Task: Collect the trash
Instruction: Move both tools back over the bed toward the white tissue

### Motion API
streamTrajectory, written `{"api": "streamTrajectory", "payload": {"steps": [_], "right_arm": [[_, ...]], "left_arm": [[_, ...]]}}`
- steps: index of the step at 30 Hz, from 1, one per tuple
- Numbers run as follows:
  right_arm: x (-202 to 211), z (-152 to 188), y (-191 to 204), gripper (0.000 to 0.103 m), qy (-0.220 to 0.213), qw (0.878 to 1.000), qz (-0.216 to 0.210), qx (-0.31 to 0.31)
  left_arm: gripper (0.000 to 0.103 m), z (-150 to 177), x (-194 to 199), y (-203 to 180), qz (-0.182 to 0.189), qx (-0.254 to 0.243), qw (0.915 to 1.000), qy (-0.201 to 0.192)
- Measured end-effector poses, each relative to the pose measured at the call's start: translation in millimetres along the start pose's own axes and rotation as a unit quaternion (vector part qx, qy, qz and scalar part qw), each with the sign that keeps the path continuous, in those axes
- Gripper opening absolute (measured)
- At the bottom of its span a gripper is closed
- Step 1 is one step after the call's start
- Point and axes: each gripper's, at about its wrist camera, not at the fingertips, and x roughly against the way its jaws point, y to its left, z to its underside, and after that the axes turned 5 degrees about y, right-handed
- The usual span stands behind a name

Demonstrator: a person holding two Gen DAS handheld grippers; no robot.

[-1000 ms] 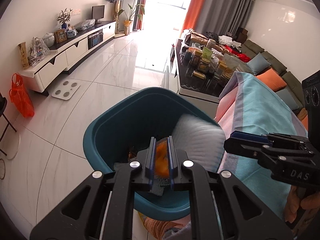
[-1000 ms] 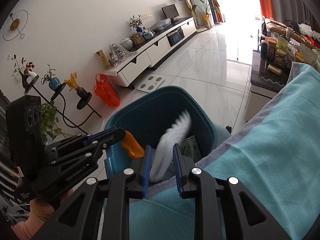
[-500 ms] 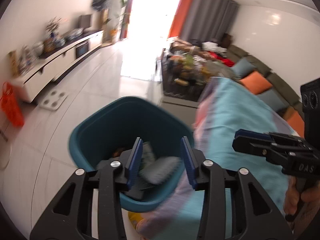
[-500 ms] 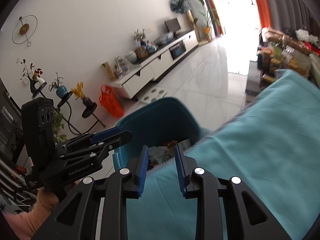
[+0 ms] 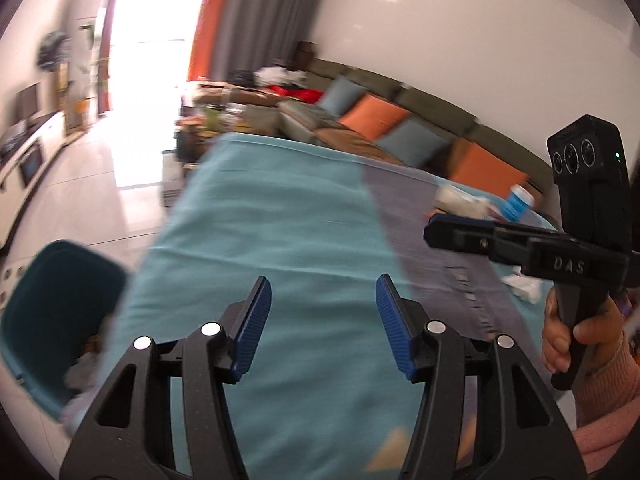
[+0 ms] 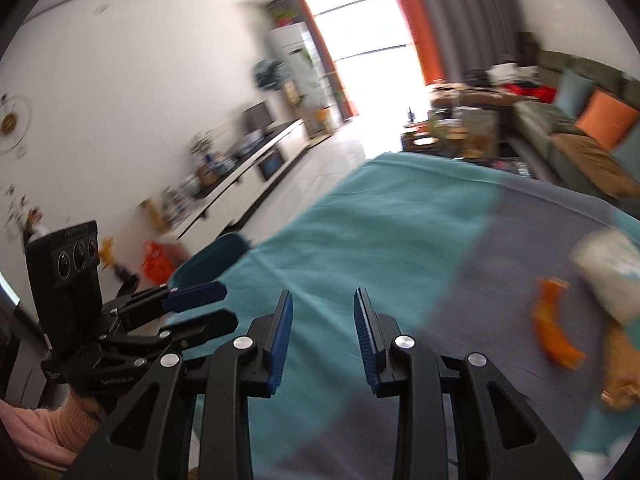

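Observation:
Both frames are motion-blurred. My left gripper (image 5: 323,308) hangs over the teal and grey cloth (image 5: 280,216) with its jaws opening and nothing between them. My right gripper (image 6: 323,322) is over the same cloth (image 6: 400,232), jaws opening, also empty. The teal bin (image 5: 52,320) sits at the lower left of the left wrist view, with trash inside; only its rim (image 6: 212,256) shows in the right wrist view. On the grey part lie an orange wrapper (image 6: 554,336), a white crumpled bag (image 6: 608,268), a blue-capped item (image 5: 518,200) and white scraps (image 5: 524,286).
A sofa (image 5: 380,120) with orange and blue cushions runs along the far wall. A cluttered coffee table (image 6: 456,132) stands beyond the cloth. A white TV cabinet (image 6: 248,172) lines the left wall, with an orange bag (image 6: 156,260) on the tiled floor.
The left gripper let go of the orange item and the right gripper the white bag, into the bin. Both swung right, away from the bin and over the cloth, jaws wider.

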Motion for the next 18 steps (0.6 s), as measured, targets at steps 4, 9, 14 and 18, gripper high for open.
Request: {"api": "streamTrajectory", "payload": {"steps": [4,9,14,18], "right_arm": [[31.4,14.9,-32.5,0.029,-0.022,0.998,0.041,-0.035],[71.5,31.9,-75.2,0.030,-0.055,0.991,0.093,-0.077],[91.6,42.6,-108.8,0.030,-0.077,0.983,0.117,-0.119],[103.0,47.9,-126.8,0.030,-0.091,0.979,0.126,-0.134]], "left_arm": [[0.054,-4.0,-26.7,-47.4,0.048,-0.035,0.9981,0.016],[0.054,-1.3,-59.8,-116.3,0.115,-0.087,0.9884,0.048],[0.058,3.7,-90.7,-175.5,0.154,-0.128,0.9766,0.079],[0.064,4.7,-111.9,-207.4,0.184,-0.135,0.9681,0.103]]}}
